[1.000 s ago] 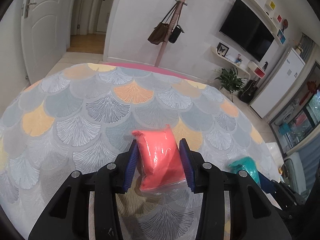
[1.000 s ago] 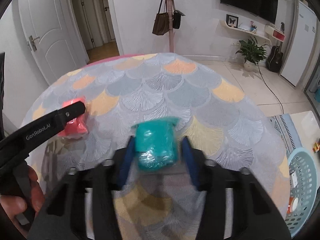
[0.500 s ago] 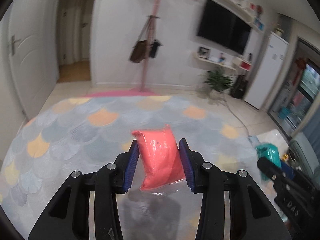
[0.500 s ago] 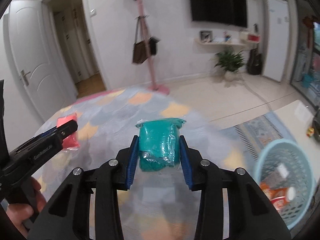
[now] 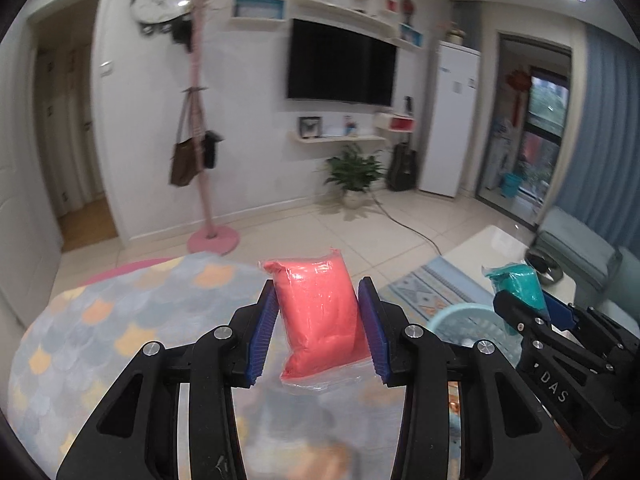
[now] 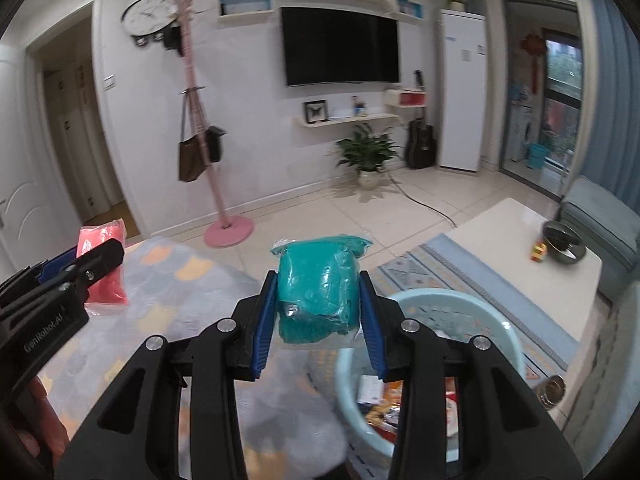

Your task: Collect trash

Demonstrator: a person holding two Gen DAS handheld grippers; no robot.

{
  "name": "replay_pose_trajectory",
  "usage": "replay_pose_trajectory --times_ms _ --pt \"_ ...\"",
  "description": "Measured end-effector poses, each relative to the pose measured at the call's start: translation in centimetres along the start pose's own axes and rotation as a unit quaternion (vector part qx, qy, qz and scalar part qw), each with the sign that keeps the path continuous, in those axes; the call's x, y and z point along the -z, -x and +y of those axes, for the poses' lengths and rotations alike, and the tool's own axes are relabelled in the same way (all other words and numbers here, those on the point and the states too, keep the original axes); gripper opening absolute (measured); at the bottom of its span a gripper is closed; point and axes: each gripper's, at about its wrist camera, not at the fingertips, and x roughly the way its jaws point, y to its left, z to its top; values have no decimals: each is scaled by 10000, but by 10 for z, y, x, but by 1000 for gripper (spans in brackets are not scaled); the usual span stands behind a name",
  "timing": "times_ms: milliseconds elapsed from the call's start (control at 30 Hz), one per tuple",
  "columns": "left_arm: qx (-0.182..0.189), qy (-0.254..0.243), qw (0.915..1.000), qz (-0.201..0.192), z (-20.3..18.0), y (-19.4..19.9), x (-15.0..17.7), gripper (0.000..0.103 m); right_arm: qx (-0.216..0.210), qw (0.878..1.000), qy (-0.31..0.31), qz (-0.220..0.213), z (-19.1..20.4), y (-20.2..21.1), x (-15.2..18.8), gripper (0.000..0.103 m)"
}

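Observation:
My left gripper (image 5: 318,322) is shut on a red plastic packet (image 5: 318,312), held in the air over the edge of the bed. My right gripper (image 6: 318,308) is shut on a teal plastic packet (image 6: 316,292), lifted above the near rim of a pale blue basket (image 6: 436,300). In the left wrist view the teal packet (image 5: 516,282) and the right gripper (image 5: 532,312) show at the right, with the basket (image 5: 464,320) just below them. In the right wrist view the red packet (image 6: 102,264) and the left gripper (image 6: 76,264) show at the left.
The bed with its scale-patterned cover (image 6: 168,300) lies below and to the left. The basket holds several wrappers (image 6: 384,404). A white low table (image 6: 516,248) with a dark bowl (image 6: 562,242) stands at the right on a patterned rug (image 6: 460,280). A pink coat stand (image 6: 224,216) stands behind.
Both grippers lifted their packets off the bed and swung to the right. The bed dropped low in both views and the pale blue basket came in under the right gripper.

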Motion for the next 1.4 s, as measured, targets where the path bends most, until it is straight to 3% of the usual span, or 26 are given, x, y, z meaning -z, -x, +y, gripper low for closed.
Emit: replay_pose_trajectory --times_ms 400,633,867,1100,1167,1267,1333,1400 --pt "334 -791 9957 338 -90 -42 20 40 447 9974 -535 156 -85 -2 14 36" --pt "458 -1016 9911 734 -112 -73 35 40 620 9941 -763 457 -114 -23 28 36" --pt "933 -939 9799 1490 -119 -113 55 40 740 9873 -1037 948 -134 -51 42 36" --pt "1138 -840 9740 1771 -123 -131 61 41 815 9810 -1269 1219 -151 -75 52 36" --pt "1196 -783 9738 1766 -119 -132 59 47 812 9802 -1298 1256 -154 -79 53 36" --pt "1184 -760 9769 1611 -117 -126 54 68 790 9790 -1336 1322 -157 -84 54 42" --pt "1211 -756 9782 1510 -114 -119 52 73 771 9784 -1401 1310 -159 -83 53 55" --pt "1223 -748 9791 1440 -108 -111 50 77 800 9781 -1421 1290 -158 -81 54 56"
